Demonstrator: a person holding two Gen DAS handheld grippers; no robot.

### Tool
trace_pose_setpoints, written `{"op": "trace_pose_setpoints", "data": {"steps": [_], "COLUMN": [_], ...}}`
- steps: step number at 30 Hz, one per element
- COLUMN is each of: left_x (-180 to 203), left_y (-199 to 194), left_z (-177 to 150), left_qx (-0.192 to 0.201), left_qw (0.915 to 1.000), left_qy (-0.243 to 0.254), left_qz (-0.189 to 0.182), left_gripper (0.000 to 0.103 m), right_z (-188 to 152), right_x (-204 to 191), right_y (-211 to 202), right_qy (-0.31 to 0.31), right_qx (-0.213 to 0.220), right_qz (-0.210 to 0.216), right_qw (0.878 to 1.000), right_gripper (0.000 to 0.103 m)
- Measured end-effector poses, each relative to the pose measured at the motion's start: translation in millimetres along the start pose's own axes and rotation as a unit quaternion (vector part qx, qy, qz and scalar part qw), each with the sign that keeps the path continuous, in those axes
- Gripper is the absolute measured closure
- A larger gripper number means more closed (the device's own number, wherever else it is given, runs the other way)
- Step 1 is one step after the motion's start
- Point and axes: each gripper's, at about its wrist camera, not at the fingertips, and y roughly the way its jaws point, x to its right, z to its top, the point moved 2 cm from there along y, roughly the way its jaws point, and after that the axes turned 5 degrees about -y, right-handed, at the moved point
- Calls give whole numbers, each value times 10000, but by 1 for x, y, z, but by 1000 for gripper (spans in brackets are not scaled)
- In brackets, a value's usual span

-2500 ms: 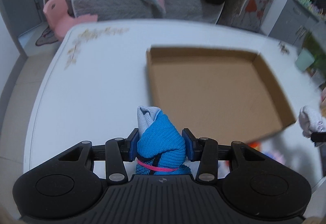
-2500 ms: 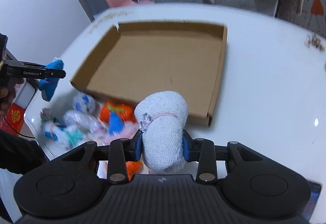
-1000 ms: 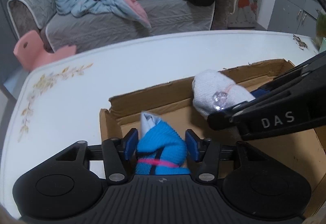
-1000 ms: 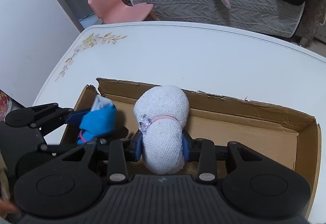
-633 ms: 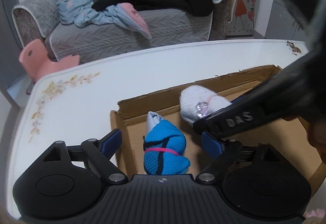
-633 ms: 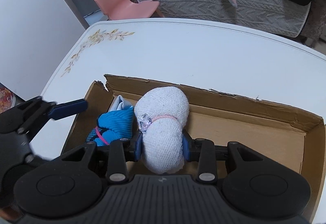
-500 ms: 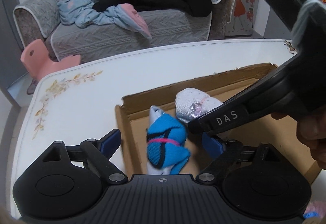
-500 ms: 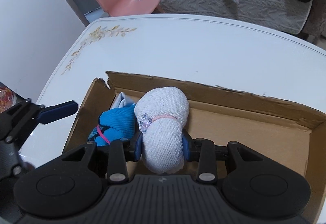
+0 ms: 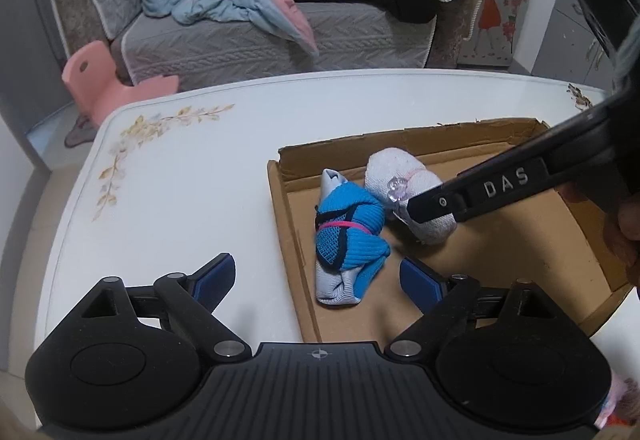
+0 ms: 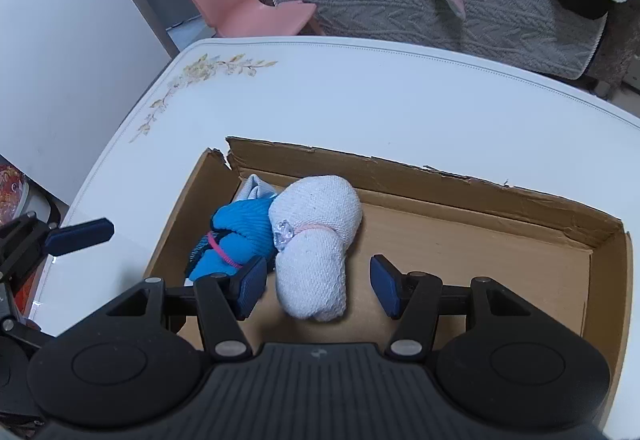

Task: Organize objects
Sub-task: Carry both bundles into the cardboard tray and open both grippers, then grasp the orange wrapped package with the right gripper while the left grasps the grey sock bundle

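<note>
A blue rolled sock bundle (image 9: 348,236) lies in the far left corner of the shallow cardboard box (image 9: 520,252). A white rolled sock bundle (image 9: 404,188) lies right beside it, touching it. My left gripper (image 9: 316,280) is open, above the box's left wall, just behind the blue bundle. My right gripper (image 10: 318,280) is open, its jaws on either side of the white bundle (image 10: 316,244) without clamping it. The blue bundle (image 10: 236,236) and the box (image 10: 520,240) also show in the right wrist view. The right gripper's finger (image 9: 480,192) crosses in front of the white bundle.
The box sits on a white table (image 9: 180,180) with a flower print at its far left corner. Behind the table stand a grey sofa (image 9: 280,28) with heaped clothes and a pink child's chair (image 10: 248,4). Some pink fabric (image 9: 624,400) shows at the lower right edge.
My left gripper opened and dropped the blue bundle in the box corner, then drew back. My right gripper opened and let the white bundle down beside it.
</note>
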Motion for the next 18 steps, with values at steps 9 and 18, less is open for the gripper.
{"op": "trace_pose_setpoints", "data": {"steps": [9,18], "left_x": [-2,6], "left_y": [-12,-51], "left_z": [0,-9], "left_qx": [-201,-132], "left_qw": [9996,9999], "left_qy": [-102,-14], "left_qz": [148,-9], "left_gripper": [9,7], "right_z": [-9,-27], "right_x": [-12,-25], "right_y": [-12,-48], "right_qy": [-186,-290], "right_qx": [-53,29], "right_qz": [-118,-191], "right_qw": [9997,9994], "right_gripper": [49,46]}}
